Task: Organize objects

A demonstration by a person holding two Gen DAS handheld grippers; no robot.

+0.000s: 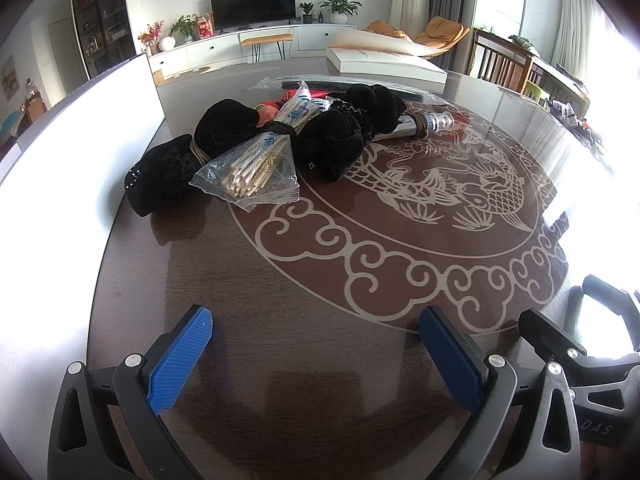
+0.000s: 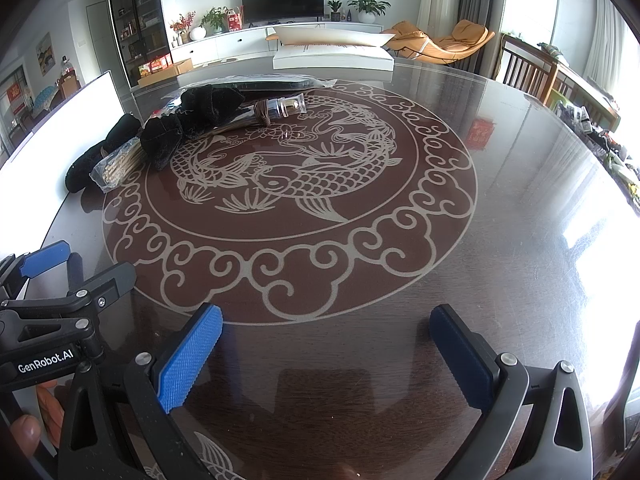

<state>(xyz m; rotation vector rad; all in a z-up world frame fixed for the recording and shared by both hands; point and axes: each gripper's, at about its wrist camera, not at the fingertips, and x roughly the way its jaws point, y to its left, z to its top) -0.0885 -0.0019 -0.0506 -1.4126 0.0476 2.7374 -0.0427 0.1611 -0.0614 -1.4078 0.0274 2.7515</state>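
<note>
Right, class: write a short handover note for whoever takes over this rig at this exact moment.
Left gripper: open, empty, low over the table.
Right gripper: open, empty, alongside it.
Things: black socks, a bagged chopstick bundle and a metal cylinder with a clear cap lie heaped at the table's far left, beside a white box.
Done: nothing visibly sorted.
Left: separate and place every item.

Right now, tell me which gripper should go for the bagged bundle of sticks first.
Left, probably. The left gripper is open and empty, with the bagged sticks ahead, slightly to its left. The right gripper, also open, sees the same bundle far off to its left, beyond the left gripper.
</note>
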